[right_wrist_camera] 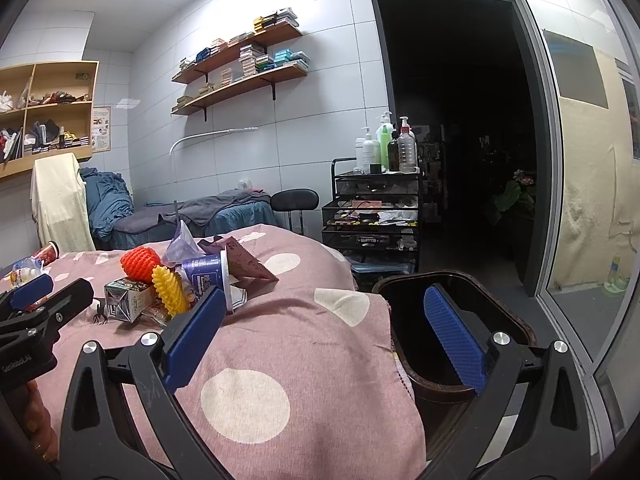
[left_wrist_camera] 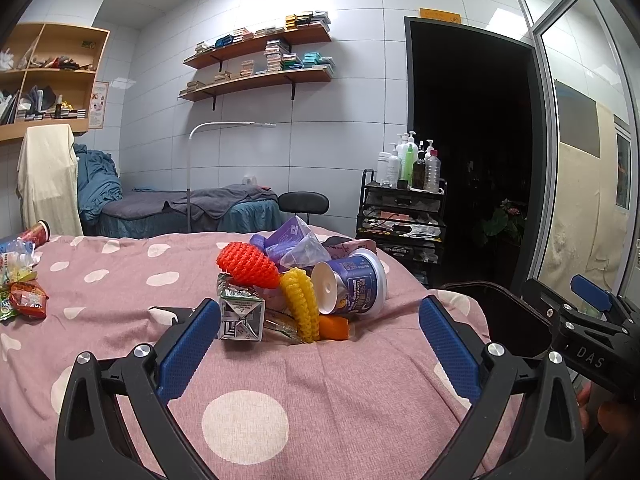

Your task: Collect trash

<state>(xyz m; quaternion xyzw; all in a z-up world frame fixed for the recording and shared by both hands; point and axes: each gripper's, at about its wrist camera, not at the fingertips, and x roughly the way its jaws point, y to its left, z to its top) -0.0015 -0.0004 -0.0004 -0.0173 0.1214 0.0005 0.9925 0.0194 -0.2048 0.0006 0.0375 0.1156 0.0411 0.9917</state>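
Trash: heaped on the pink spotted bedspread (left_wrist_camera: 248,420), ahead of my left gripper (left_wrist_camera: 316,356); a milk carton (left_wrist_camera: 240,316) just beside my left finger, a yellow foam net (left_wrist_camera: 302,304), a red foam net (left_wrist_camera: 248,264), a tipped blue tub (left_wrist_camera: 356,282) and purple wrappers (left_wrist_camera: 294,240) behind.
Left gripper: fingers spread wide, holding nothing.
Right gripper (right_wrist_camera: 324,340): fingers spread wide, holding nothing; one finger over the bedspread, the other over the bin.
Bin (right_wrist_camera: 516,320): dark, open, at the bed's edge; I cannot make out anything inside.
Tub: on its side, base toward me; contents hidden.
Second heap (left_wrist_camera: 20,280): more wrappers and a bottle at the far left of the bed, well apart from the bin.
Risk, carton: I judge a closing finger may nudge it aside, since it lies at my finger's edge, not between the two.
Risk, foam nets: light and springy, they may slip or drag neighbours off the bed.
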